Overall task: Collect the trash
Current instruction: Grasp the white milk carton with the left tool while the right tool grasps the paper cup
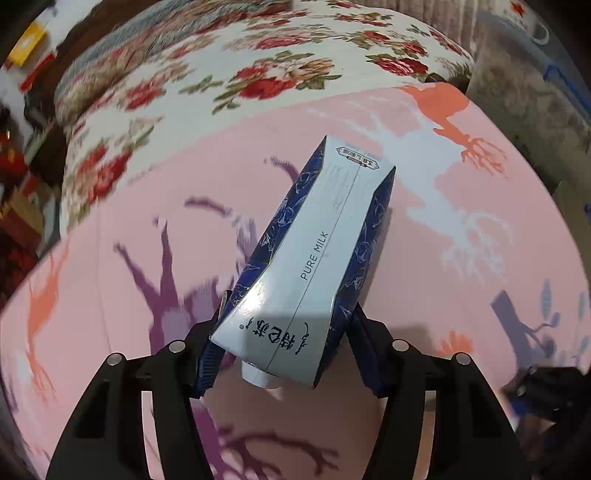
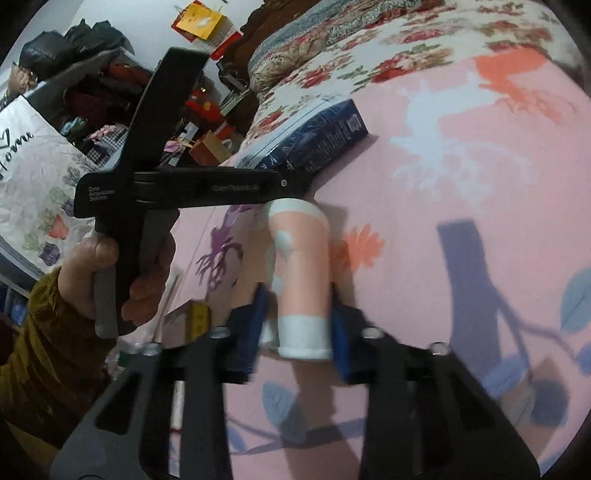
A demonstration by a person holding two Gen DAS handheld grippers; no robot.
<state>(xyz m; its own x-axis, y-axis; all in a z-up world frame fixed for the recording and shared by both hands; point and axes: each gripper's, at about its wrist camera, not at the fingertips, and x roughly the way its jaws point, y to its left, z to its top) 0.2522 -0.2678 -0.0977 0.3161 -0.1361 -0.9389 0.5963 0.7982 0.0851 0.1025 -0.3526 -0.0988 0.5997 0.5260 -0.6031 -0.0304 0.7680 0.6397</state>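
A blue and white milk carton marked PURE MILK lies on the pink bed sheet. My left gripper is shut on its near end, a blue pad pressed against each side. In the right wrist view the same carton lies beyond the left gripper's black body, which a hand in a mustard sleeve holds. A pink and white paper cup lies on its side on the sheet. My right gripper is shut on it near its rim.
A rolled floral quilt borders the sheet at the far side. Past the bed's left edge stand a white printed bag, cluttered shelves and a small cardboard box. A white mug sits at the top right.
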